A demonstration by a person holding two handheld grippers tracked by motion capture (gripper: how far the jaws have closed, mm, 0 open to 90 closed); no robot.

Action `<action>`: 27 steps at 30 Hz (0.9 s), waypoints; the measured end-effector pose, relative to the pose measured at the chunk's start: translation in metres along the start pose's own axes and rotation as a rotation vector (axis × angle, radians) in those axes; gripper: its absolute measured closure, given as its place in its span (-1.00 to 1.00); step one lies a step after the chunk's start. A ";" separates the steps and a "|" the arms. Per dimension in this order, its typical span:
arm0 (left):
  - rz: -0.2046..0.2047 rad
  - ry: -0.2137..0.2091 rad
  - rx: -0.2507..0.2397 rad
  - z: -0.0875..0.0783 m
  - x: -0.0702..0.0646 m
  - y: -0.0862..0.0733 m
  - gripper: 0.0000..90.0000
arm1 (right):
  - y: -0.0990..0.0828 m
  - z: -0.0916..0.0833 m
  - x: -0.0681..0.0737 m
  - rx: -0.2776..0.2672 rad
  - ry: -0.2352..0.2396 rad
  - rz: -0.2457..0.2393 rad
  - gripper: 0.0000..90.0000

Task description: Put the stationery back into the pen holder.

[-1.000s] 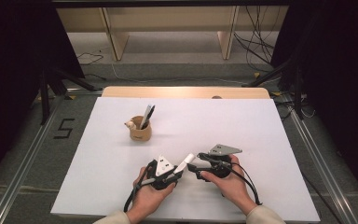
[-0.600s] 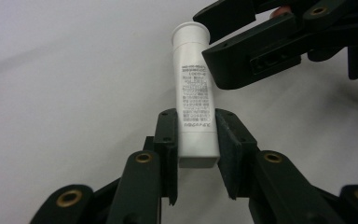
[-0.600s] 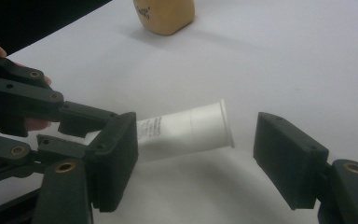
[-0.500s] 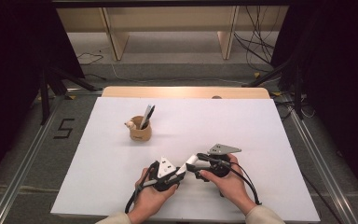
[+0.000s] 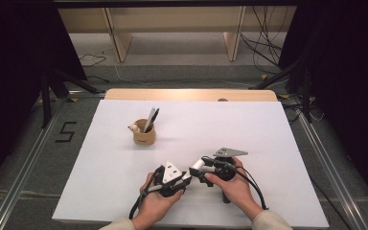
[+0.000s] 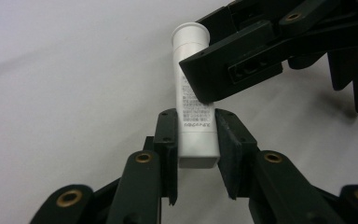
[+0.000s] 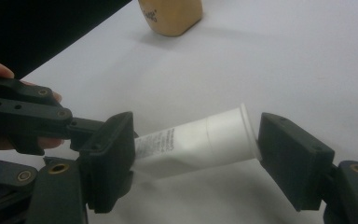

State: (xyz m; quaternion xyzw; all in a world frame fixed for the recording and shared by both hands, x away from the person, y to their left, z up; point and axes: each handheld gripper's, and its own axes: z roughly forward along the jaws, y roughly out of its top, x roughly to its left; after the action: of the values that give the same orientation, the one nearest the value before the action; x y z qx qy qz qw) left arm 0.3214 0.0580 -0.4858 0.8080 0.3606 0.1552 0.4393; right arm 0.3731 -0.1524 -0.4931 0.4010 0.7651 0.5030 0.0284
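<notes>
A white tube (image 5: 199, 165) with small print hangs just above the white table (image 5: 249, 124) near its front edge. My left gripper (image 6: 196, 116) is shut on the tube's flat crimped end, with both pads pressed on it. My right gripper (image 7: 198, 135) comes from the right, jaws wide apart around the tube's cap end. The cap rim touches one pad, and the other jaw stands in front of the tube's body. In the high view the left gripper (image 5: 187, 175) and right gripper (image 5: 197, 170) meet tip to tip.
A tan cup (image 5: 144, 135) with pens (image 5: 151, 117) and a small figure on its rim stands at the table's middle left, far from both hands. Wooden shelf legs and cables lie beyond the far edge.
</notes>
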 end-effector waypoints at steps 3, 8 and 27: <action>0.004 0.001 0.000 0.000 0.000 0.000 0.58 | 0.000 0.001 0.000 0.002 0.006 0.010 -0.41; 0.007 0.001 -0.002 0.000 -0.001 0.001 0.58 | -0.001 0.002 0.000 0.005 0.010 0.018 -0.44; 0.001 0.000 -0.008 0.000 -0.001 0.001 0.58 | -0.001 -0.001 -0.004 -0.020 0.008 0.119 -0.23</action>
State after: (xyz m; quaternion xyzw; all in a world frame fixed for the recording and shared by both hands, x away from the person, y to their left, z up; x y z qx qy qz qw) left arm 0.3210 0.0568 -0.4851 0.8064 0.3596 0.1568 0.4425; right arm 0.3749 -0.1558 -0.4954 0.4435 0.7349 0.5131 -0.0008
